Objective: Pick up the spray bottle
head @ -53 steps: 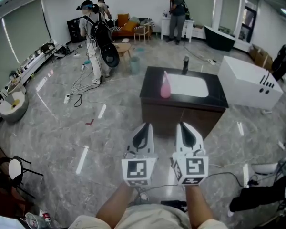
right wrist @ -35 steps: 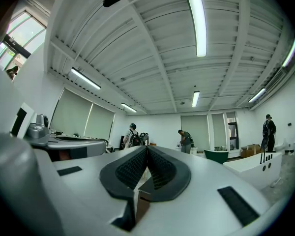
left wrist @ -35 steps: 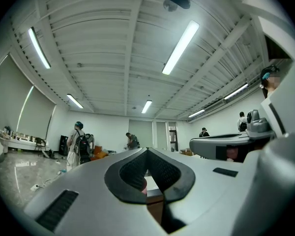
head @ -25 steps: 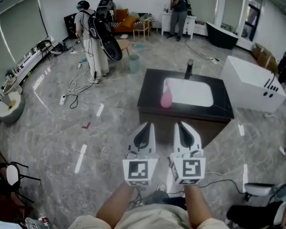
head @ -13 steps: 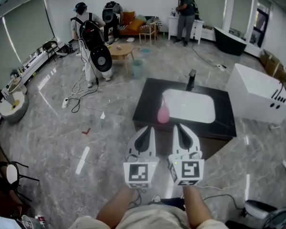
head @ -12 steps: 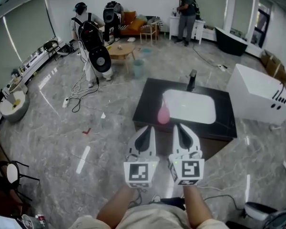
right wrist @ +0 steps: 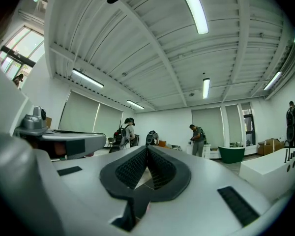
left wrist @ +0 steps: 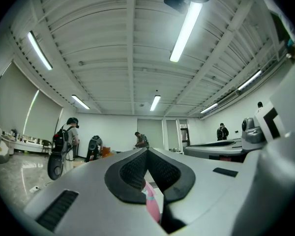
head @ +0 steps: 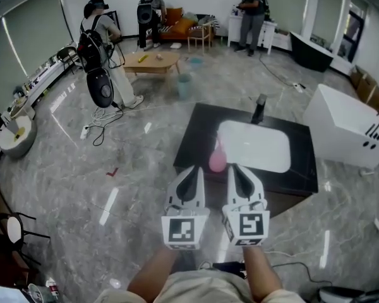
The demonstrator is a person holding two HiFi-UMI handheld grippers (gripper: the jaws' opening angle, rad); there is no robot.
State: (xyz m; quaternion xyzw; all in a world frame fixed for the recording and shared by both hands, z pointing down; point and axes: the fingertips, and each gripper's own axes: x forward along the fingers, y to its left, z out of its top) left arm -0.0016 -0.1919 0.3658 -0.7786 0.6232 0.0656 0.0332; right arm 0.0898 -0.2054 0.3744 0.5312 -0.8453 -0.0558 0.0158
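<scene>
Pink spray bottle point(head: 217, 159) on black table point(head: 194, 133) ahead; holding left gripper point(head: 193, 171) and right gripper point(head: 235, 169) near it, jaws shut, empty.

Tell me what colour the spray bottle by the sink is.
Pink. The spray bottle shows best in the head view, beside the white basin.

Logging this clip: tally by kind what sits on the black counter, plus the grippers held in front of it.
pink spray bottle: 1
white sink basin: 1
dark faucet: 1
grippers, the left gripper and the right gripper: 2
Total: 5
</scene>
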